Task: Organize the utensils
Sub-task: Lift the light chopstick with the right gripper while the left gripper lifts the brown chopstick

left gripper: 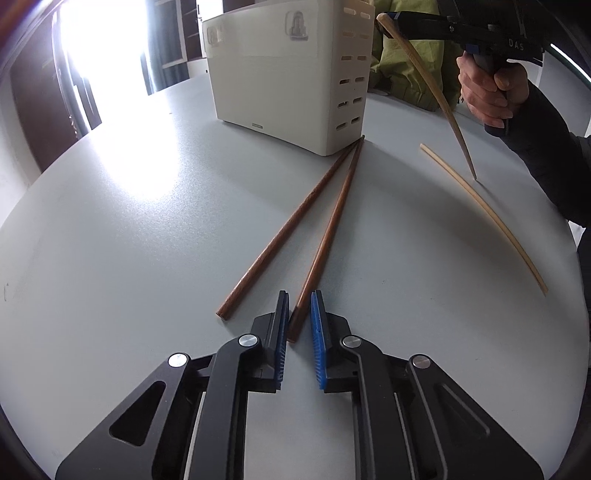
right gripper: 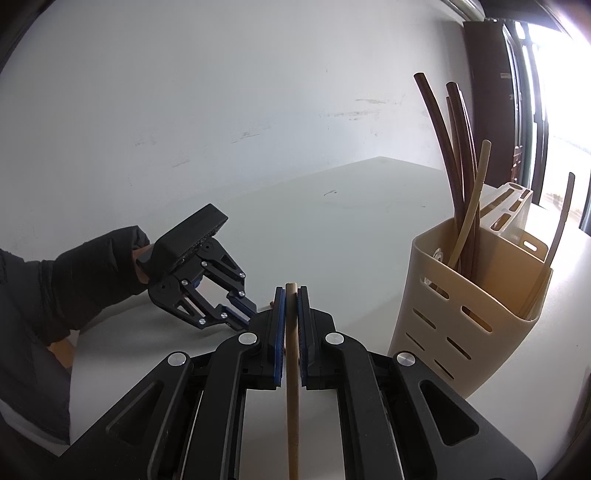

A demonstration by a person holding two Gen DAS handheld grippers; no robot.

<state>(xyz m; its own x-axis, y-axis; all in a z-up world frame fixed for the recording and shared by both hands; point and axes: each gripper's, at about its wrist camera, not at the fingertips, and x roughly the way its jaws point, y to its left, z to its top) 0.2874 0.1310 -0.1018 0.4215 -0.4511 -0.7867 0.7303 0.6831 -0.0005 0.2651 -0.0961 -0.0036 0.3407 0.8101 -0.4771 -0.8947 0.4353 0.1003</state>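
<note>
Two dark brown wooden chopsticks lying on a pale grey round table (left gripper: 110, 221), seen from the left wrist camera, forming a narrow V with tips meeting at the lower right corner of a cream plastic utensil holder with slotted sides (left gripper: 284, 81) in the upper centre of the frame. Left-hand dark chopstick (left gripper: 288, 229) free on the table. Right-hand dark chopstick (left gripper: 332, 229) running down to the lower centre, thick end between the blue pads of the left gripper (left gripper: 298, 306), jaws drawn in narrow around it; full contact with the pads not clear. Pale bamboo chopstick (left gripper: 487, 218) lying alone on the table at centre right. Second pale bamboo chopstick (left gripper: 428, 96) in the upper right, slanting down with its tip on or just above the table, close beside the lying one, top end clamped in the right gripper (left gripper: 388, 18), held by a hand (left gripper: 484, 92) in a dark sleeve. Yellow-green fabric (left gripper: 402, 55) behind the holder.

From the right wrist camera: right gripper fingers together on the pale chopstick, centre of frame. Left gripper at lower left, angled down to the table. Cream holder at right, upright, several dark sticks (right gripper: 443, 155) and a pale one (right gripper: 472, 206) standing inside.
</note>
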